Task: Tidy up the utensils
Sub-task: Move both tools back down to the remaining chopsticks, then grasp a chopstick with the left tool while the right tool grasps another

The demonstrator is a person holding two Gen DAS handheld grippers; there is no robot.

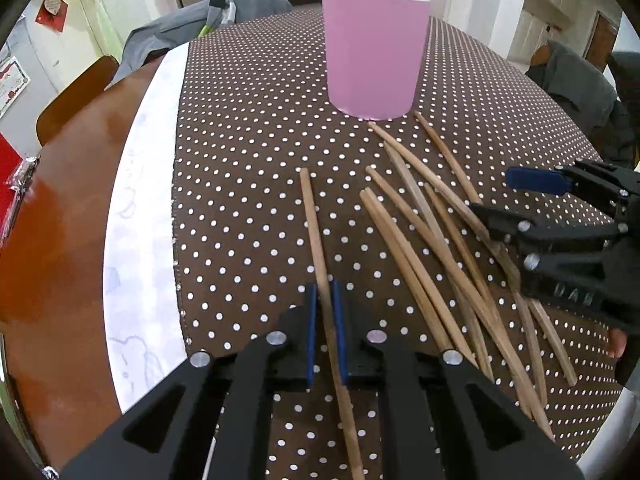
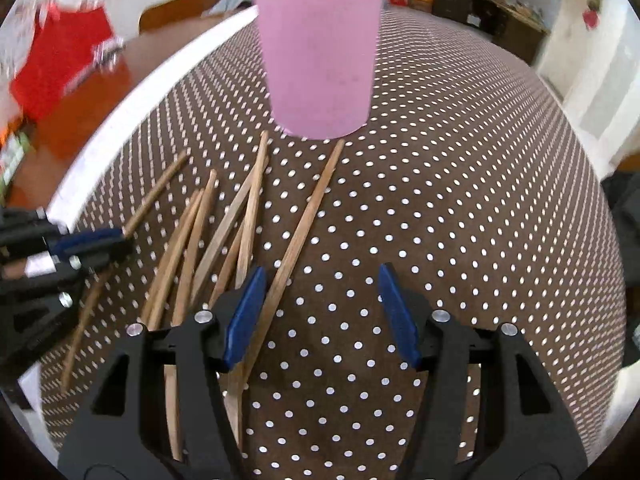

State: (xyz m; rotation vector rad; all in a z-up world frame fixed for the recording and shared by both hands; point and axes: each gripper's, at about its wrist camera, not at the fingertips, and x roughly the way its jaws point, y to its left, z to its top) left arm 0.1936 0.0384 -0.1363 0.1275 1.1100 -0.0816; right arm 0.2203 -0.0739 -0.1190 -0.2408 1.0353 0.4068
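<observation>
Left wrist view: the left gripper has its fingers clamped on one chopstick, whose long axis runs near to far toward the pink cup straight beyond.

Right wrist view: the right gripper has fingers apart, empty; a loose chopstick lies just inside its left finger, the chopstick pile further left on the counter.

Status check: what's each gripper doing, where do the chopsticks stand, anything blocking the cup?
Left gripper shut on one chopstick. Right gripper open, empty, above loose chopsticks. Pink cup upright, some sticks inside. Path clear.
</observation>
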